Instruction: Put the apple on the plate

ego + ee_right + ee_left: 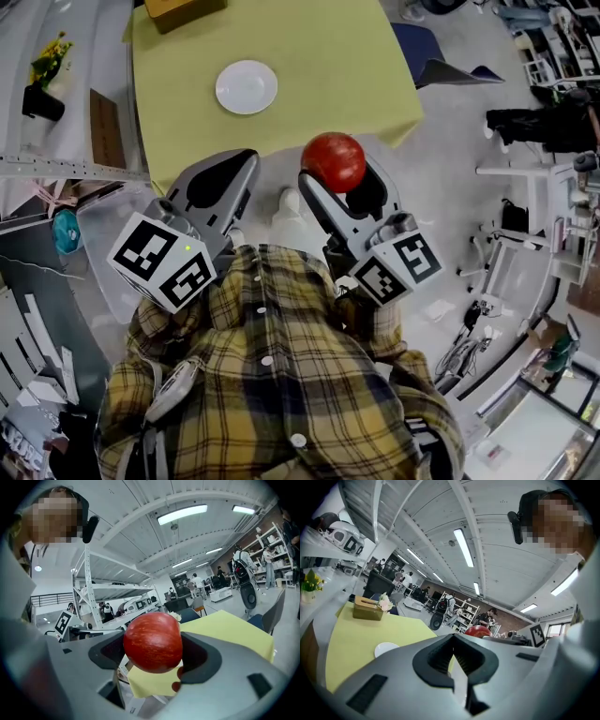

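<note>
Yellow-brown plaid shirt [272, 375]; grey left gripper [246, 161], right gripper [339, 176], marker cubes [164, 261]

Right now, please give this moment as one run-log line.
right gripper: jaws shut on apple, in air | left gripper: jaws shut, empty | plate: empty, on yellow table | apple not yet on plate

plate [246, 86] on table [328, 66], box [183, 11] behind, apple [334, 161] before.

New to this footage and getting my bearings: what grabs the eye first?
A red apple, clamped between the fingers of the right gripper near the yellow table's front edge. Farther in on that table lies an empty white plate. The left gripper is shut, holding nothing.
</note>
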Demonstrator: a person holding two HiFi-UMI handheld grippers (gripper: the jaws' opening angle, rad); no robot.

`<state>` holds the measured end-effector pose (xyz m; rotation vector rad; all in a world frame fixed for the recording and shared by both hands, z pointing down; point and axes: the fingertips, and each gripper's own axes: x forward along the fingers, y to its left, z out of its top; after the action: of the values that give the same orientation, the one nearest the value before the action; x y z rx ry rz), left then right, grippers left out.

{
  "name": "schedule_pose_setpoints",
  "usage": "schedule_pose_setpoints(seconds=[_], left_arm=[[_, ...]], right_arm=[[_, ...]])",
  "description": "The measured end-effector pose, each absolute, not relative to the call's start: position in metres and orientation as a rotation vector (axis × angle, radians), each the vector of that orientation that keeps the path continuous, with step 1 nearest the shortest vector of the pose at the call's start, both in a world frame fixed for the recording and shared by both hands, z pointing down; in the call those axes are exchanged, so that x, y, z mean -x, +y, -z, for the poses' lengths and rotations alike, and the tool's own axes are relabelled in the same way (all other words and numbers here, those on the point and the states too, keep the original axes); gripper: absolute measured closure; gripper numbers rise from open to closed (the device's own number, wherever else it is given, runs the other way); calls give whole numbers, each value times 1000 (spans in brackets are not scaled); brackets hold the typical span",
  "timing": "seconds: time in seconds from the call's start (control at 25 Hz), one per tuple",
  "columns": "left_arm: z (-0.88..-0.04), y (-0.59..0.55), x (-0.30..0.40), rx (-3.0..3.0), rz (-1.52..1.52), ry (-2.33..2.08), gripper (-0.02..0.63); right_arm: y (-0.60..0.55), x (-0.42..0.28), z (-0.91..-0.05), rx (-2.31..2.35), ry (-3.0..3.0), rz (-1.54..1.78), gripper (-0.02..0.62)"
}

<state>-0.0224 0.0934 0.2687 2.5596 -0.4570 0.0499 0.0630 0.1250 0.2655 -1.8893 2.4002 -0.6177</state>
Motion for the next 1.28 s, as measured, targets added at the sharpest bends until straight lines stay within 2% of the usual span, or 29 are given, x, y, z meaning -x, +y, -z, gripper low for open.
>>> schedule_pose_setpoints(seconds=[0.36, 0.64, 0.92, 1.28], left_arm=[[-256, 59, -53, -2542, 13, -618, 598], [-254, 42, -72, -2490, 71, -828, 598], [-257, 43, -69, -2444, 72, -976, 598], [-267, 15, -46, -2393, 70, -1054, 598]], right_arm=[[87, -149, -253, 1777, 2512, 596, 258], [75, -191, -256, 1660, 2633, 598, 258], [66, -194, -264, 1520, 2702, 639, 258], [26, -166, -275, 1422, 2780, 690, 258]])
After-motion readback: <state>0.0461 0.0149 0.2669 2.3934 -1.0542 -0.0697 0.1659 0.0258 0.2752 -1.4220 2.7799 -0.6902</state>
